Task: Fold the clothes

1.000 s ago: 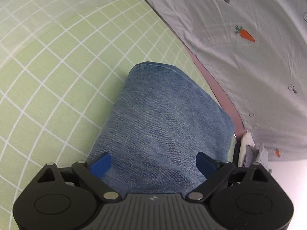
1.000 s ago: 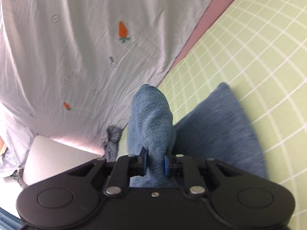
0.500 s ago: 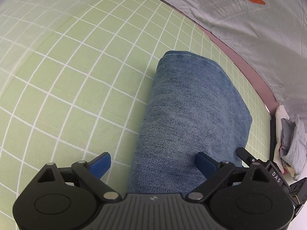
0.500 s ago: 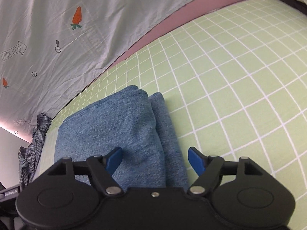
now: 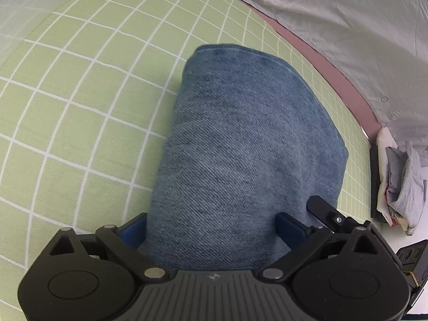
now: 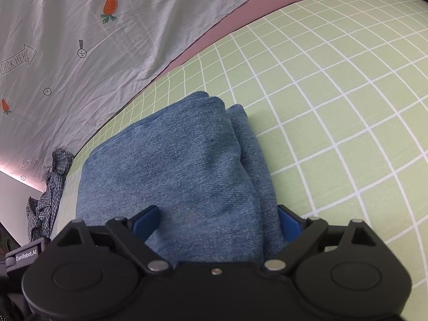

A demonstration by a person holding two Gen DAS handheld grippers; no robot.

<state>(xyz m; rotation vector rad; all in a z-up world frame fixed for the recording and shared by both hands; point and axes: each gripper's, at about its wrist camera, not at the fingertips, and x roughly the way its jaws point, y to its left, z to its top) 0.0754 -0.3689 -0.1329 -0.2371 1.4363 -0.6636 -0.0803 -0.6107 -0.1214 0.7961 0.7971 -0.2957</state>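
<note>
At frame centre, folded jeans point(image 5: 240, 144) on green grid sheet point(image 5: 80, 107); carrot-print cloth point(image 6: 80, 26) upper left. Left tongs point(image 5: 211, 227) and right tongs point(image 6: 216, 222) spread wide, straddling the denim.

We read "LOOK HERE" inside arrow outlines printed on the grey carrot-patterned sheet point(image 6: 80, 40), once large and once smaller lower down. We also read "GenRobot.AI" on the black mount point(image 6: 25, 257) at the lower left.
</note>
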